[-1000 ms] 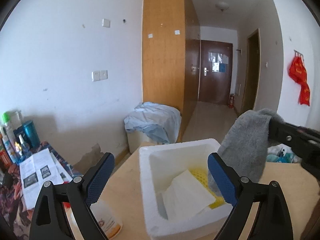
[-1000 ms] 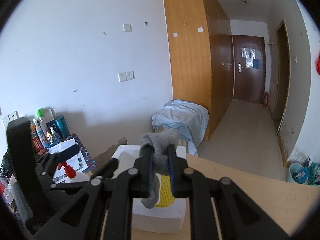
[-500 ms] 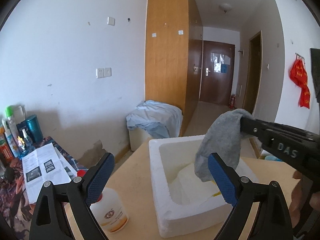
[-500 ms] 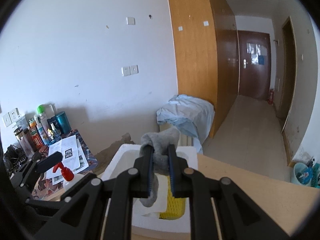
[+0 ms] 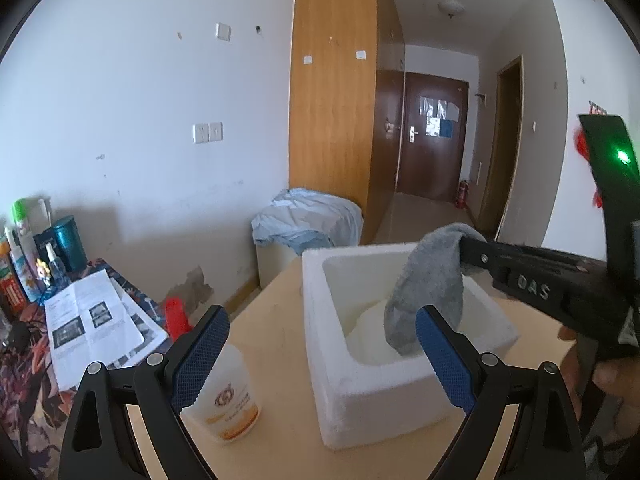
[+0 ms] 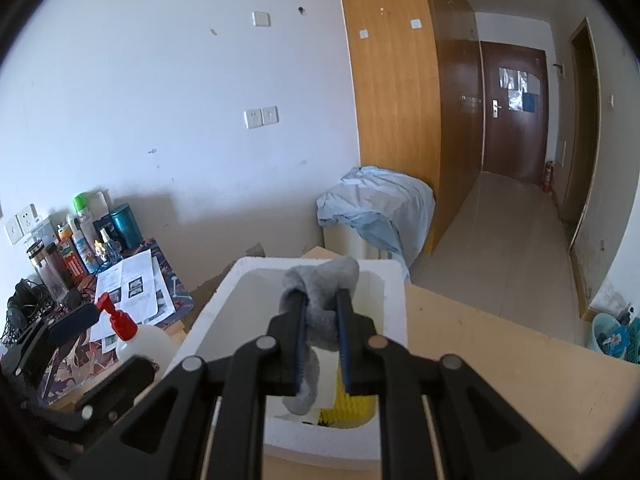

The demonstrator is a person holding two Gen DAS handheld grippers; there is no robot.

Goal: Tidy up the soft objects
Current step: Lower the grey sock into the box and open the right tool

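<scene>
Left wrist view: left gripper point(image 5: 322, 338) has its jaws wide apart, nothing between the blue pads point(image 5: 200, 354), hovering low over the wooden table point(image 5: 276, 440). White foam box point(image 5: 376, 392) sits on the table right ahead, partly framed by the fingers. Grey cloth point(image 5: 430, 296) hangs from the tip of the right gripper point(image 5: 466, 254), which comes in from the right edge; the cloth's lower end dips inside the box, over something white in the bottom. A hand point(image 5: 612, 376) shows at the right edge on the gripper handle. White pump bottle point(image 5: 224, 388) with red top stands on the table just left of the box, behind the left finger. Printed paper sheets point(image 5: 96, 320) lie on a side table to the left, bottles and cans behind them.

Right wrist view: right gripper point(image 6: 322, 306) is clamped tight on the grey cloth point(image 6: 320, 280), which bunches above the pads and trails down between the fingers. It hangs over the open foam box point(image 6: 394, 300). A yellow mesh item point(image 6: 354, 404) lies in the box bottom beside the cloth's hanging end. Pump bottle point(image 6: 144, 340) sits left of the box. Left gripper point(image 6: 74, 324) visible only in part at the left edge.
</scene>
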